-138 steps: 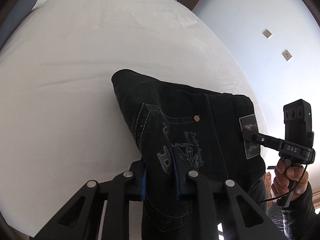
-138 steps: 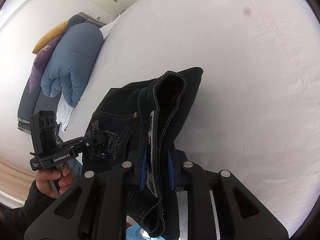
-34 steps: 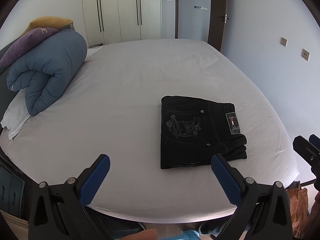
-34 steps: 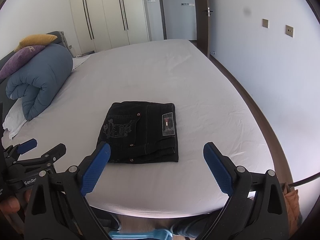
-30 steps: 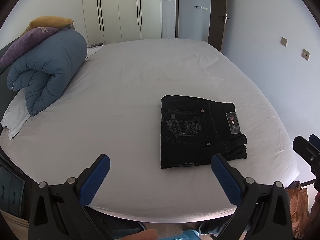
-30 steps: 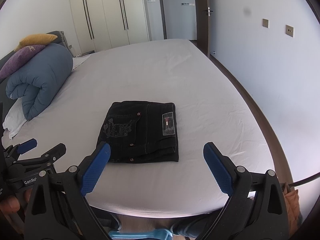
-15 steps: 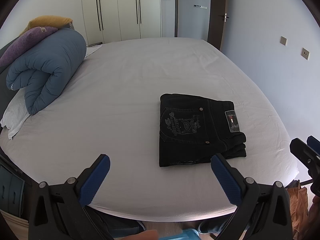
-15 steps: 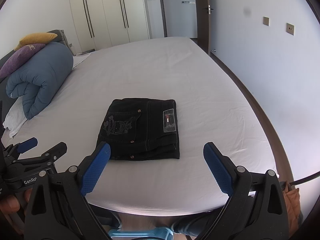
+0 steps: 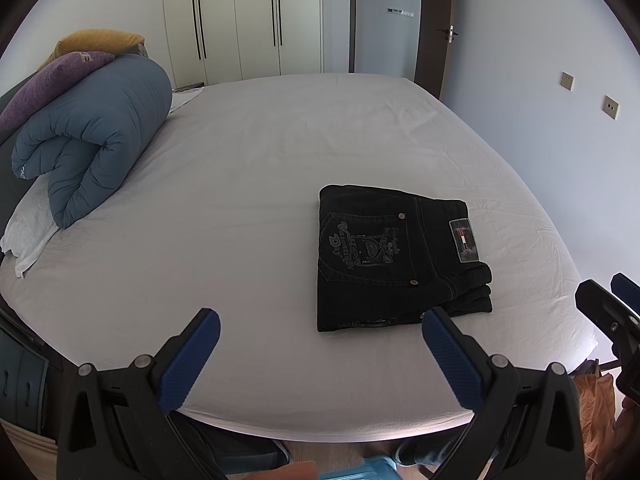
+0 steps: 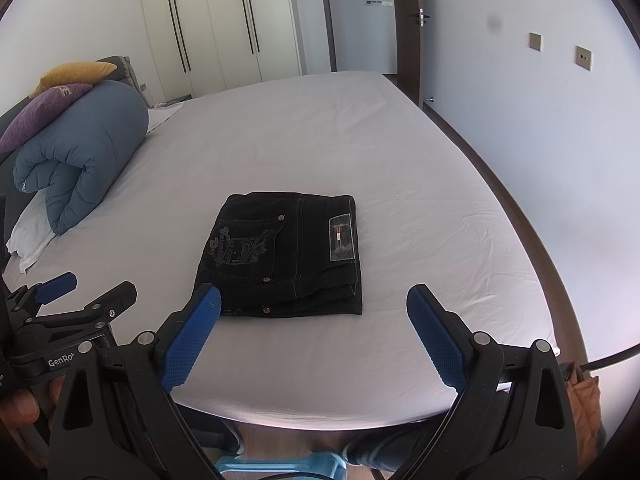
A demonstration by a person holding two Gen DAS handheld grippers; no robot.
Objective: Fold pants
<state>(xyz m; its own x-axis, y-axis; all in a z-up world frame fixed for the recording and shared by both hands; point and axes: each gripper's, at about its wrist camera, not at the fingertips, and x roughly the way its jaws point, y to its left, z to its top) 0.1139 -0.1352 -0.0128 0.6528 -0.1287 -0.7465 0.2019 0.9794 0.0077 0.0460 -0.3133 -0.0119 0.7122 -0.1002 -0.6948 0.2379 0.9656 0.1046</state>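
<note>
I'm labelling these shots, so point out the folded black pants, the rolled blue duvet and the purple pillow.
Folded black pants (image 10: 280, 256): right wrist view, on the embroidered back pocket.
Rolled blue duvet (image 9: 92, 140): left wrist view, on the outer roll.
Purple pillow (image 9: 52, 80): left wrist view, on its top face.

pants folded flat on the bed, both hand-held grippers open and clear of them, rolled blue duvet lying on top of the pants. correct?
Not the duvet. In the left wrist view the rolled blue duvet lies apart from the pants, far left on the bed. Rest holds: left hand-held gripper and right hand-held gripper are open, clear.

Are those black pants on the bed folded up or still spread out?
Folded. The black pants lie as a compact rectangle on the bed, layered edges stacked at the near right corner, back pocket and label facing up.
</note>
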